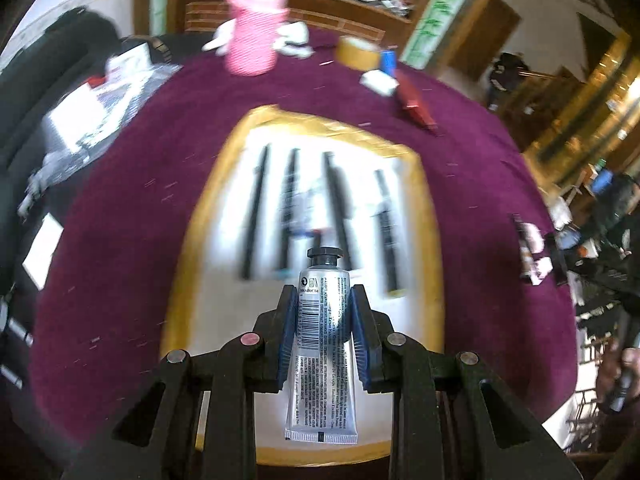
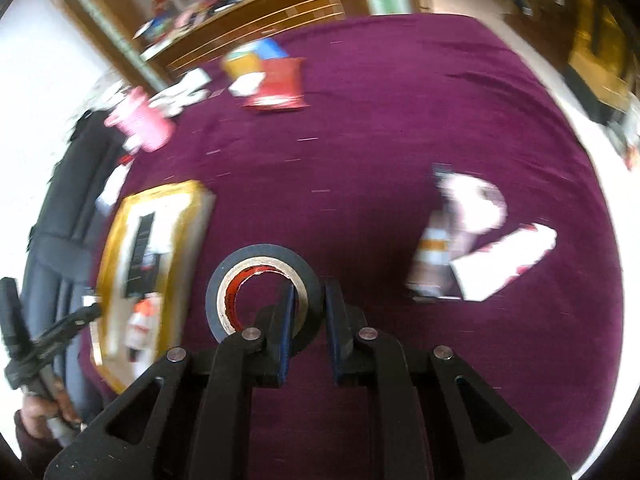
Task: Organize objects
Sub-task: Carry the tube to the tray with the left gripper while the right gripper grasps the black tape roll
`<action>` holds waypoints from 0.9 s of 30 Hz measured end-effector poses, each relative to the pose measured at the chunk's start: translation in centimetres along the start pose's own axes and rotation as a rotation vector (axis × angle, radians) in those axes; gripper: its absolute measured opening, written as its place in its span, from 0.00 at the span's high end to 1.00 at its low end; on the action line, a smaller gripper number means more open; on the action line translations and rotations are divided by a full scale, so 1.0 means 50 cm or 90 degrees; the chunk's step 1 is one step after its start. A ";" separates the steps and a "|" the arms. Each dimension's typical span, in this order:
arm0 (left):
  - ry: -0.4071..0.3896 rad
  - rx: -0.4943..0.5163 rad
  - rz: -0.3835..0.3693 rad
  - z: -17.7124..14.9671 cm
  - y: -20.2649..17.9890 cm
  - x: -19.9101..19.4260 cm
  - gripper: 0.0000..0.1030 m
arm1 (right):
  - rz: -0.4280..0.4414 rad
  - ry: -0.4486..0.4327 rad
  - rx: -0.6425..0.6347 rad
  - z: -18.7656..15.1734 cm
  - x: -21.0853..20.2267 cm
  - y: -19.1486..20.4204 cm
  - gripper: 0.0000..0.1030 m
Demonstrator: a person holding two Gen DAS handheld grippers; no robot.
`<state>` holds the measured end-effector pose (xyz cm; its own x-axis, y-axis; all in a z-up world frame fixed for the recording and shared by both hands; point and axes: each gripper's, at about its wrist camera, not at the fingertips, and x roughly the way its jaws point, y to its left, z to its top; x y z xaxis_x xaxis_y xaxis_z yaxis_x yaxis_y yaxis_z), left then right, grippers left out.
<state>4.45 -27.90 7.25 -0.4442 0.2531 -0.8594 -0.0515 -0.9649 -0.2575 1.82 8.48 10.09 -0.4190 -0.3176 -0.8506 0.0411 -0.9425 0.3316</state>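
Left wrist view shows the left gripper (image 1: 323,300) pinching a silver tube (image 1: 323,344) with a dark cap, barcode side up, its blue pads (image 1: 289,332) pressed on both flanks. Below it lies a white tray with a yellow rim (image 1: 430,216) holding four dark pens (image 1: 335,208) side by side (all smeared by blur, so their type is hard to read). Farther back on the purple cloth (image 1: 168,184) stand a pink ribbed cup (image 1: 254,34), a roll of tan tape (image 1: 356,53) and a red packet (image 1: 412,98).

The right wrist view alone shows the right gripper (image 2: 307,304) clamped on the wall of a dark roll of tape (image 2: 224,280), one finger inside the ring and one outside. The same yellow-rimmed tray sits at the left of this view, partly cut off by a grey chair (image 2: 60,208). To the right lie white and pink packets (image 2: 480,236), blurred beyond reading. Between tray and packets the cloth is bare, and its far right edge meets a pale floor (image 2: 592,152).
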 end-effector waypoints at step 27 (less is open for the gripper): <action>0.038 0.027 0.016 0.002 0.085 0.052 0.61 | -0.176 0.146 -0.400 -0.143 0.267 0.424 0.88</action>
<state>3.00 -31.38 3.97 -0.3921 0.2306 -0.8905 -0.0797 -0.9730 -0.2168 3.59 -16.48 2.83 -0.2908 -0.0084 -0.9567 0.5035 -0.8516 -0.1456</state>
